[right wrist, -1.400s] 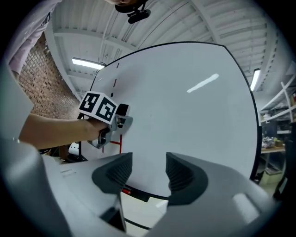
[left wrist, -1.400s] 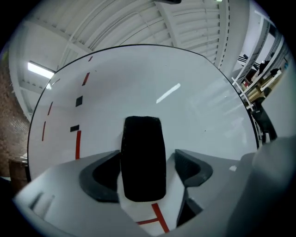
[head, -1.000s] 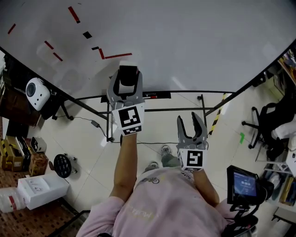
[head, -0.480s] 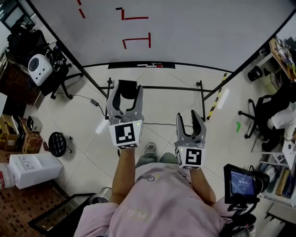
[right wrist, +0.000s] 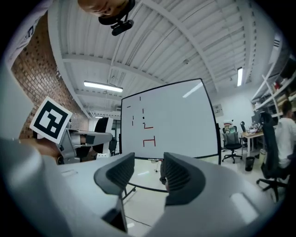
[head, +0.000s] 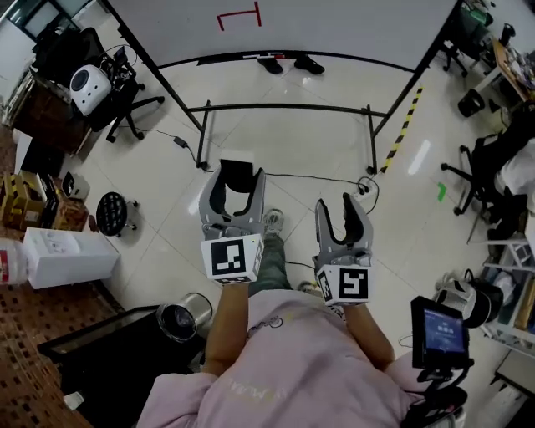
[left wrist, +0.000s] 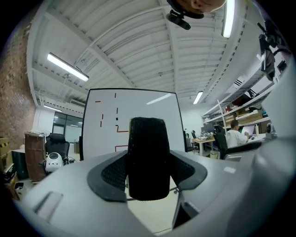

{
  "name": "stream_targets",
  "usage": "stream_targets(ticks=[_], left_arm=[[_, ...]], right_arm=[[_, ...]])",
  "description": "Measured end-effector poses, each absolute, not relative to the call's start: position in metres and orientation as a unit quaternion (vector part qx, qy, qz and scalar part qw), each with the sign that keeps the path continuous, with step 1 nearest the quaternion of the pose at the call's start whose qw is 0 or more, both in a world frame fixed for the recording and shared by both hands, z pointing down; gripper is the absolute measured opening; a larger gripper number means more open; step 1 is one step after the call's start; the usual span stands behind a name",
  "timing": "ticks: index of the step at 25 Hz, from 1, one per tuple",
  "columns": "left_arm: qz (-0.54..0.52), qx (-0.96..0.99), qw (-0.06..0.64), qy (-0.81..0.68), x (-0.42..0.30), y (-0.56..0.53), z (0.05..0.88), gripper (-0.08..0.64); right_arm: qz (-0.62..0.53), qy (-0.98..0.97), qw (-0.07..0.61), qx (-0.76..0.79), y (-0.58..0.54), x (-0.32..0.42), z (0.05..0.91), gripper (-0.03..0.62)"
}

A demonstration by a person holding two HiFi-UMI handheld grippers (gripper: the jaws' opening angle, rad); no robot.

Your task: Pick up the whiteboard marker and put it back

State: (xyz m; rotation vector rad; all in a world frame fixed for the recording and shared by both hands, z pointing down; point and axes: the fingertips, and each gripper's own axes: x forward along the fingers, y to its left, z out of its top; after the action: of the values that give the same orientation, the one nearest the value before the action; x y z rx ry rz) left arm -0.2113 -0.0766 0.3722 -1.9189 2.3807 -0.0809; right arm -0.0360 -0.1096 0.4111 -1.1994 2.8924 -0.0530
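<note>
Left tongs (head: 236,177) are clamped on a black block (left wrist: 148,157). Right tongs (right wrist: 149,163) stand apart, have just been closing, nothing between them. Both face the whiteboard (head: 334,21), well apart from us across bare floor (head: 292,142). Edges: the stand's bar (head: 288,107) ahead, a chair (head: 125,109) left, a bin (head: 177,319) near our left elbow, a striped strip (head: 403,127) right. The marker? We can't pick it out, just tiny red-and-dark bits on the board's ledge (head: 259,56). Only the left gripper view catches a seated person (left wrist: 238,134). Only the right gripper view shows the left tongs side-on.
</note>
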Motion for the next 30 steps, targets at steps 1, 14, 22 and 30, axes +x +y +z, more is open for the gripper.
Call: stream_targets(ticks=[1,14,22,30], left_arm=[[-0.031,-0.630,0.037,0.775,-0.192,-0.058,0.374,0.264],[0.011,-0.657,0.026,0.753,-0.124,0.073,0.345,0.264],[0.029,-0.661,0.016,0.750,-0.153,0.114,0.340,0.264],[0.048,-0.663,0.031,0.747,-0.160,0.125,0.332,0.264]], right_arm=[[-0.020,0.924,0.000,-0.382,-0.093,-0.020,0.412,0.196],[-0.007,0.922,0.036,-0.386,0.030,0.034,0.353,0.190],[0.008,0.922,0.025,-0.386,0.072,0.006,0.348,0.189],[0.011,0.924,0.021,-0.382,0.082,-0.007,0.352,0.189]])
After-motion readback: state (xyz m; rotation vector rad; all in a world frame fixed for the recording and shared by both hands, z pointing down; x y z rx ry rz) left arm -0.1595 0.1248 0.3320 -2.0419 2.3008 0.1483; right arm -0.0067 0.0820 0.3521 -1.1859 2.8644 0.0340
